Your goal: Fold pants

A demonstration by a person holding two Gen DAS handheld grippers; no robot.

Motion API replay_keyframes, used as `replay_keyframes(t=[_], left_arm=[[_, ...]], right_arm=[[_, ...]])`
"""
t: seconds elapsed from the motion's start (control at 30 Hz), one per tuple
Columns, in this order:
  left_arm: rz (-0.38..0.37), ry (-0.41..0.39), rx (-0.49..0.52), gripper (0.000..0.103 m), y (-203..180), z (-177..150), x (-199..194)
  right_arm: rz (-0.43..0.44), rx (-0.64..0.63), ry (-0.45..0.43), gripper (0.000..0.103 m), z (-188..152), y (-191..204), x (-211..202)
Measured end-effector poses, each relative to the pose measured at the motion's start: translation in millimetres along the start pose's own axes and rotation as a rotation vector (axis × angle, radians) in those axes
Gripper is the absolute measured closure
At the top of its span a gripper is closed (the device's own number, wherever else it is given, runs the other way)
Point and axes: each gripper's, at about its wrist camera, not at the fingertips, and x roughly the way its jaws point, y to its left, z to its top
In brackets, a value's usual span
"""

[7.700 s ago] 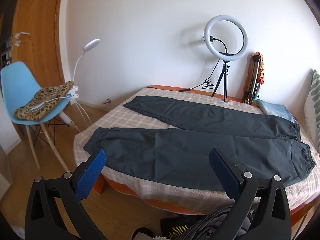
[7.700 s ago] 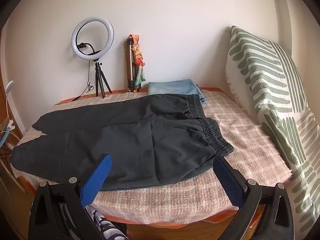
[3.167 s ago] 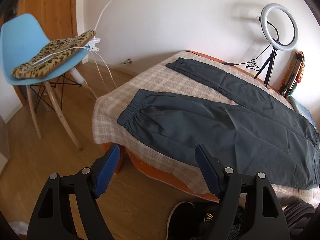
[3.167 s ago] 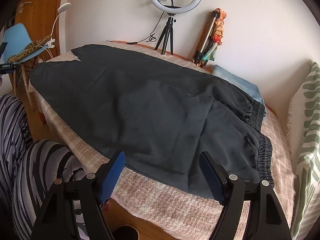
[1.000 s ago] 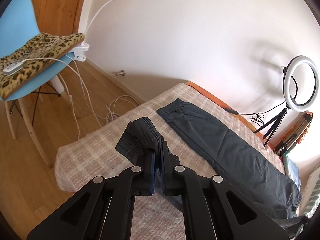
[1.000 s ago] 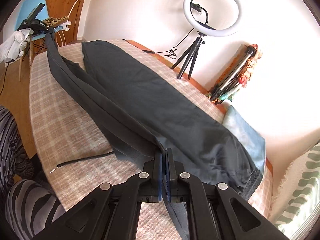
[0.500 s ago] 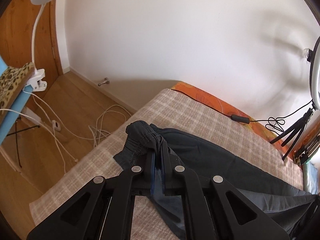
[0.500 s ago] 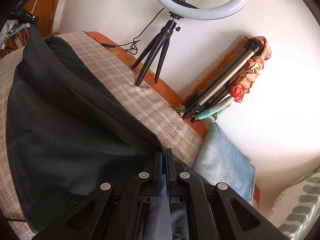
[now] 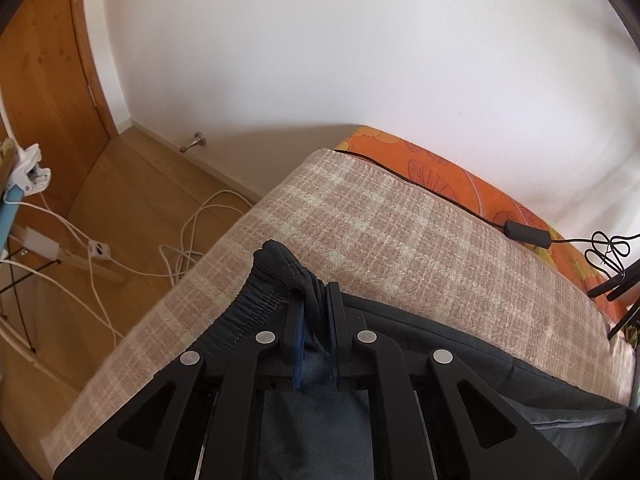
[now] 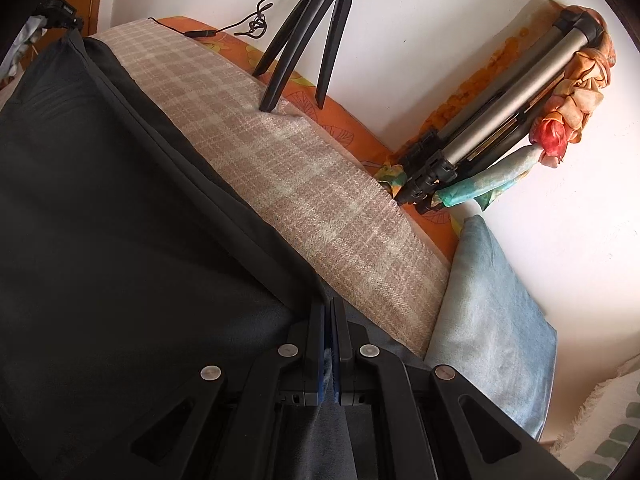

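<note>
Dark grey pants [image 10: 120, 220] lie on a plaid blanket [image 9: 380, 232] on the bed. My left gripper [image 9: 315, 300] is shut on the elastic cuff [image 9: 260, 300] of one pant leg, held low over the other leg near the bed's far corner. My right gripper [image 10: 330, 312] is shut on the pants' edge near the waist end, low over the fabric. The held layer stretches between the two grippers, over the leg beneath. The waistband is hidden.
A tripod [image 10: 304, 36] stands on the blanket by the wall, its cable [image 9: 524, 236] along the orange mattress edge [image 9: 440, 172]. A folded tripod with scarves [image 10: 500, 120] leans in the corner. A blue folded cloth [image 10: 492, 320] lies beside the blanket. Cables [image 9: 188, 236] lie on the wooden floor.
Both grippers have carried the near pant leg further across the bed toward the wall and lowered it over the far leg. Both stay shut on the fabric.
</note>
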Motion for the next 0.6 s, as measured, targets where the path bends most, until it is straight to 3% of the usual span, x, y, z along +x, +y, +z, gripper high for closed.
replay_keyframes(t=[0.07, 0.1, 0.23, 0.33, 0.4, 0.5, 0.6], left_arm=[[-0.020, 0.016, 0.003, 0.069, 3.5, 4.4, -0.6], [-0.031, 0.011, 0.003, 0.065, 6.5, 7.4, -2.8], [-0.055, -0.037, 0.009, 0.061, 26.3, 11.1, -23.5], [-0.090, -0.051, 0.002, 0.060, 50.9, 3.4, -36.4], [-0.085, -0.040, 0.024, 0.059, 63.1, -7.2, -36.6], [-0.055, -0.006, 0.036, 0.059, 79.0, -25.3, -26.8], [-0.089, 0.025, 0.003, 0.059, 91.3, -40.1, -12.6]], right_arm=[[0.001, 0.010, 0.014, 0.103, 0.5, -1.5, 3.5], [0.002, 0.013, 0.022, 0.103, 1.4, -1.8, 4.9], [0.016, 0.022, 0.043, 0.102, 5.4, -3.6, 8.9], [0.004, 0.012, 0.060, 0.089, 8.9, -0.6, 11.1], [-0.004, 0.002, 0.040, 0.073, 12.8, 2.4, 6.2], [-0.006, 0.011, -0.009, 0.066, 23.2, 7.2, -7.9], [0.025, 0.024, -0.056, 0.061, 35.0, 18.1, -24.1]])
